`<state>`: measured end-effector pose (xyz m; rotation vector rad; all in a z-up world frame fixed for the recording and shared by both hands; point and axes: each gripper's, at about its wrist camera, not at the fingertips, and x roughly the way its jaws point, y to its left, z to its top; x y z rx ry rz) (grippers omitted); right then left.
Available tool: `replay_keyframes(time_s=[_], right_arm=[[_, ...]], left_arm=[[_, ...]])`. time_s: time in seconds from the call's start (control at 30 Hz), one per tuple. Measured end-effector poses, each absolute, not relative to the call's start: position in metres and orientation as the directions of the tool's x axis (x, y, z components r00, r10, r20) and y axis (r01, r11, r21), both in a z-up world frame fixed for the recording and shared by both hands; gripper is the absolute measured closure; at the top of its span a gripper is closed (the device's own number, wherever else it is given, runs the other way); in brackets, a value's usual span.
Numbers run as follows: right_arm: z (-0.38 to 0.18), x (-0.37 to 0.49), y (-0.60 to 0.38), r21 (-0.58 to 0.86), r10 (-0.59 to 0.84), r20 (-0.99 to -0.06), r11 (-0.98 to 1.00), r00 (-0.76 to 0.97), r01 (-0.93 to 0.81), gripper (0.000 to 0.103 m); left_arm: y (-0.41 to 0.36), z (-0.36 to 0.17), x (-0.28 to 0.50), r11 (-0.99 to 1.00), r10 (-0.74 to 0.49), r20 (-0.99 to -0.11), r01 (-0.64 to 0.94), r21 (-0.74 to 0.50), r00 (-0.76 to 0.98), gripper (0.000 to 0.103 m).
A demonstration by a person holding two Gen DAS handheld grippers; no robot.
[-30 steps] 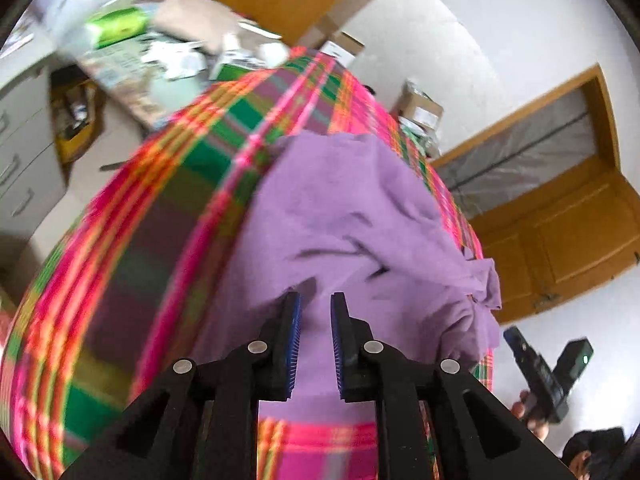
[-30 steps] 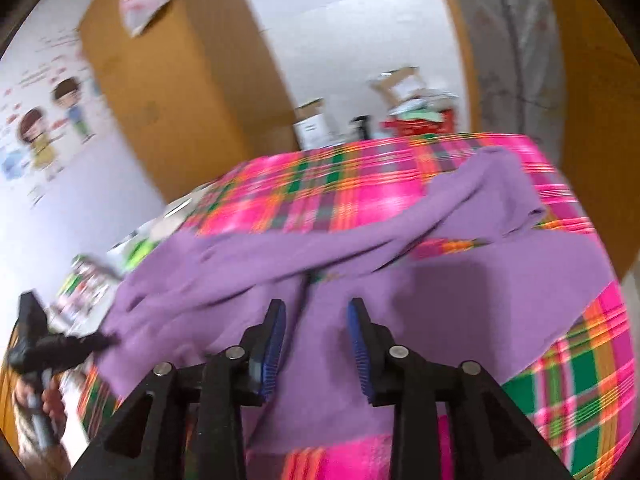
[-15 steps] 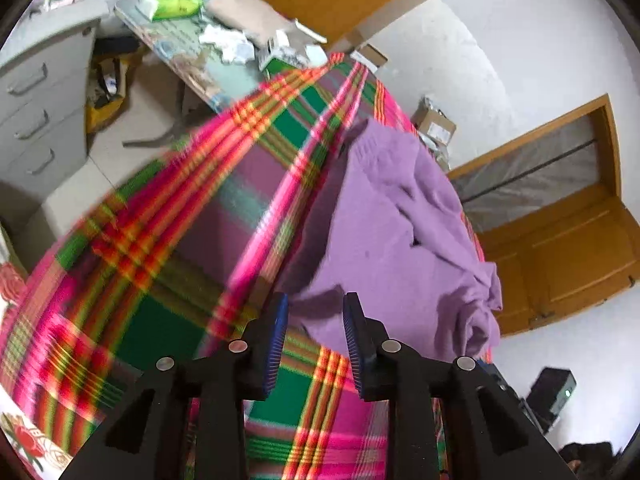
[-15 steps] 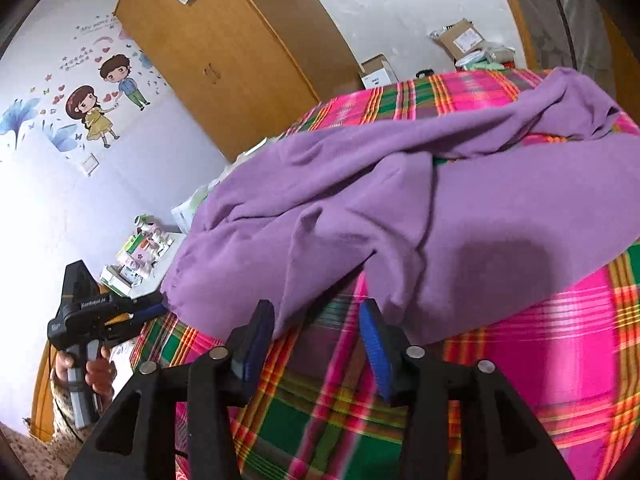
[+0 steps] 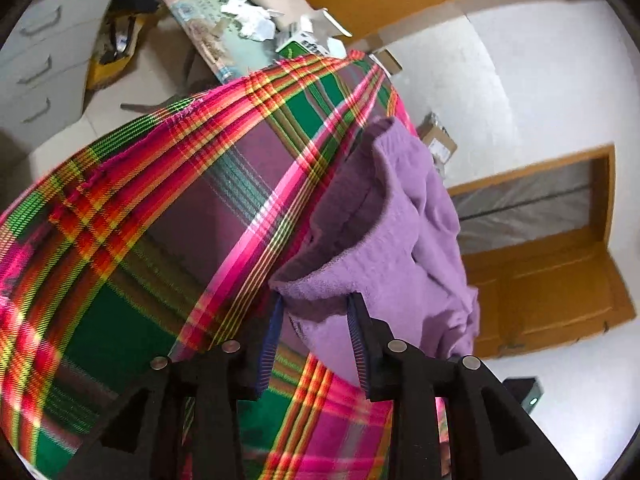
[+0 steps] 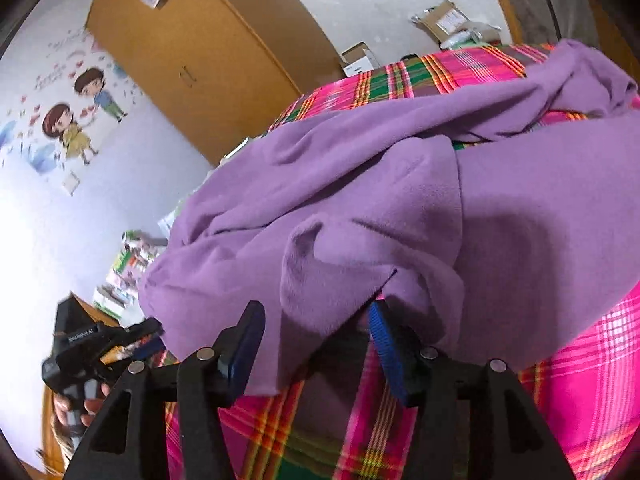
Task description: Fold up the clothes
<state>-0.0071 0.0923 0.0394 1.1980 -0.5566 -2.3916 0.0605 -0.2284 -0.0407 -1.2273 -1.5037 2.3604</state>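
A purple garment [image 5: 404, 240] lies rumpled on a pink, green and orange plaid cloth [image 5: 160, 240]. In the left wrist view, my left gripper [image 5: 316, 322] is open, and a near corner of the garment sits between its blue-padded fingers without being clamped. Seen from the right wrist, the garment [image 6: 360, 200] spreads wide in loose folds. My right gripper [image 6: 316, 336] is open too, with a drooping fold of the near edge hanging between its fingers. The left gripper [image 6: 100, 344] shows at lower left, held by a hand [image 6: 76, 412].
A cluttered side table [image 5: 224, 20] with papers and a grey drawer unit [image 5: 36, 64] stand beyond the plaid cloth's left edge. A wooden wardrobe [image 6: 192, 60], cardboard boxes [image 6: 440, 20] and a wooden door [image 5: 552, 264] line the walls.
Both grippers drew back from over the garment to its near edge and opened wider. Cloth now sits between the fingers of each.
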Motion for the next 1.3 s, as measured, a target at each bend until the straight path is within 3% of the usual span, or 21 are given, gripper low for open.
replay_keyframes(time_s=[0.1, 0.27, 0.33, 0.53, 0.97, 1.23, 1.3], right_arm=[[0.037, -0.009, 0.093, 0.511, -0.503, -0.664, -0.845, -0.553, 0.156, 0.056], [0.036, -0.007, 0.096, 0.511, -0.491, -0.669, -0.849, -0.558, 0.135, 0.093], [0.04, -0.003, 0.1, 0.514, -0.49, -0.651, -0.846, -0.579, 0.138, 0.094], [0.061, 0.02, 0.106, 0.522, -0.497, -0.597, -0.837, -0.629, 0.165, 0.095], [0.094, 0.076, 0.103, 0.501, -0.493, -0.524, -0.838, -0.695, 0.217, 0.096], [0.092, 0.105, 0.116, 0.479, -0.472, -0.552, -0.855, -0.687, 0.202, 0.096], [0.092, 0.114, 0.123, 0.482, -0.468, -0.549, -0.854, -0.692, 0.195, 0.101]], left_arm=[[-0.23, -0.044, 0.059, -0.474, 0.465, -0.552, 0.331, -0.816, -0.692, 0.07], [-0.228, -0.042, 0.058, -0.467, 0.462, -0.539, 0.323, -0.823, -0.704, 0.073], [-0.228, -0.041, 0.058, -0.465, 0.466, -0.529, 0.313, -0.828, -0.709, 0.083], [-0.233, -0.033, 0.065, -0.452, 0.468, -0.495, 0.283, -0.846, -0.732, 0.091], [-0.24, -0.015, 0.094, -0.442, 0.473, -0.434, 0.22, -0.87, -0.767, 0.091], [-0.234, -0.019, 0.116, -0.454, 0.504, -0.443, 0.208, -0.866, -0.741, 0.091], [-0.23, -0.016, 0.124, -0.471, 0.51, -0.44, 0.189, -0.862, -0.739, 0.091]])
